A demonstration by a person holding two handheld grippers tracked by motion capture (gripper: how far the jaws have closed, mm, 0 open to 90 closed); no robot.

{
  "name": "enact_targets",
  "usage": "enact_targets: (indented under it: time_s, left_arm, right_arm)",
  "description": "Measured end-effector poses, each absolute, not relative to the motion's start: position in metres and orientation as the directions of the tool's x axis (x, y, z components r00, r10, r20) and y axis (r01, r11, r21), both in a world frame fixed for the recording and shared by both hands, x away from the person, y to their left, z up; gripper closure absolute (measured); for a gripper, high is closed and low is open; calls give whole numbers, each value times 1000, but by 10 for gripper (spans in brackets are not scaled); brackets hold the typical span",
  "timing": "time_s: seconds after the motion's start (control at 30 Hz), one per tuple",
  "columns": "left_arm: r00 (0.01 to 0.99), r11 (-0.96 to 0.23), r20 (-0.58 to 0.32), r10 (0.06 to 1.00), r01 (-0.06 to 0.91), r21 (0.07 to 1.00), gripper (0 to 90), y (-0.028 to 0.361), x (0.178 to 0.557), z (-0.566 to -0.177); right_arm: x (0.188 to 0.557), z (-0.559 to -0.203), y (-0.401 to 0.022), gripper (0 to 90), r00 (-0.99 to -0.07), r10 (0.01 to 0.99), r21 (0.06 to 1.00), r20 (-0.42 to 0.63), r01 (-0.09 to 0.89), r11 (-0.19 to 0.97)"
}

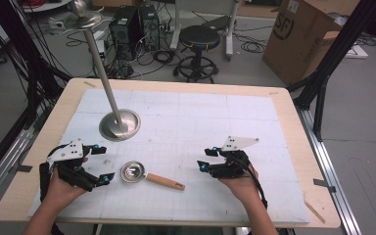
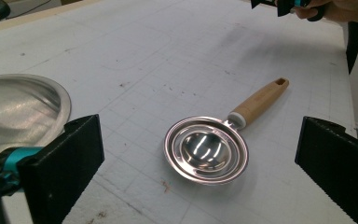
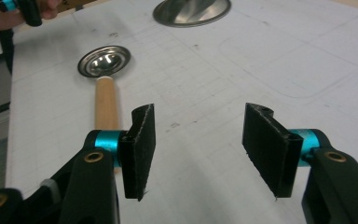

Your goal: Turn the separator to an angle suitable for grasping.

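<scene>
A small steel ladle (image 1: pixel 132 172) with a wooden handle lies flat on the white mat (image 1: pixel 186 117), its handle pointing right. My left gripper (image 1: pixel 103 164) stands open just left of the bowl; in the left gripper view the ladle (image 2: pixel 206 150) lies ahead between the wide jaws of that gripper (image 2: pixel 200 122), untouched. My right gripper (image 1: pixel 206 159) hovers open to the right of the handle's end. In the right gripper view the gripper (image 3: pixel 198 126) has nothing between its jaws, and the ladle (image 3: pixel 104 60) lies ahead and to the left of the left jaw.
A steel stand with a round base (image 1: pixel 120 125) and a tall slanted pole rises behind the ladle at mid-left. The wooden table edge (image 1: pixel 176 84) frames the mat. Beyond the table are a black stool (image 1: pixel 199 39), computer cases and a cardboard box (image 1: pixel 303 34).
</scene>
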State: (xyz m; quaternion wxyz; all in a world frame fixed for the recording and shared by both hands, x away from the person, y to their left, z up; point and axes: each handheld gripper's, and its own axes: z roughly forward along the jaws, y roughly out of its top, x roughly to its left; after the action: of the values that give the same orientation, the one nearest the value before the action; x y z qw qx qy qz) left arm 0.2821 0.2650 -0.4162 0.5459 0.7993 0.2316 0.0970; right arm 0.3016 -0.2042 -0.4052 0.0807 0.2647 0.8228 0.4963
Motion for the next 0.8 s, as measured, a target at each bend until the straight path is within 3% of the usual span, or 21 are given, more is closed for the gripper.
enact_targets:
  time_s: [0.63,0.8]
  left_arm:
    - [884,-301,-87,460,248,921,17,258,286,-414]
    - [887,-303,-91,452,249,920,17,255,289,-415]
  right_arm:
    - [301,-407,-235,218,-760,639,899,115,354,259]
    - [300,-407,-242,207,-746,654,904,125,358,235]
